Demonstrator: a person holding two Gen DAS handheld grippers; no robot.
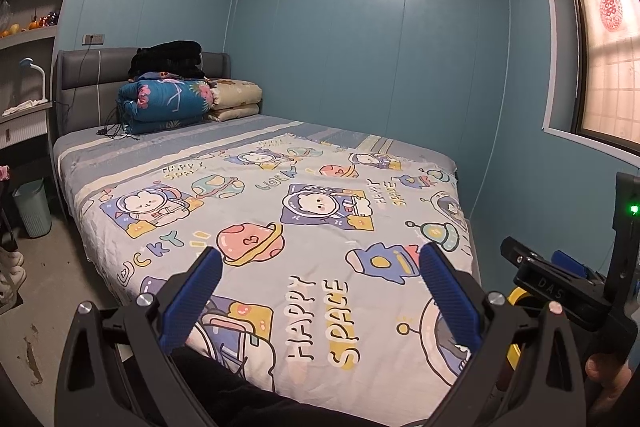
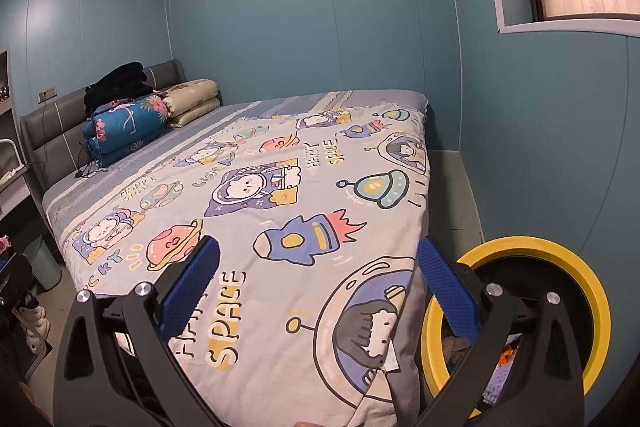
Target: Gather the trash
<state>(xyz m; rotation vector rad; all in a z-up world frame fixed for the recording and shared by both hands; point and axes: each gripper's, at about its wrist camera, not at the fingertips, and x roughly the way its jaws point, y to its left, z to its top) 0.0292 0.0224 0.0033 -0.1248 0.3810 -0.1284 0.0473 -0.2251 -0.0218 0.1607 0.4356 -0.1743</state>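
I see the yellow-rimmed round trash bin beside the bed's foot, by my right gripper — both grippers' fingers spread, empty. No loose trash on the cartoon-print quilt — I risk snagging it.

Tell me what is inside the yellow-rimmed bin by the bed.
In the right wrist view, the yellow-rimmed bin holds some crumpled scraps, orange and pale bits low in its dark interior. The right hand-held gripper, open, covers much of the opening, so the rest cannot be seen.
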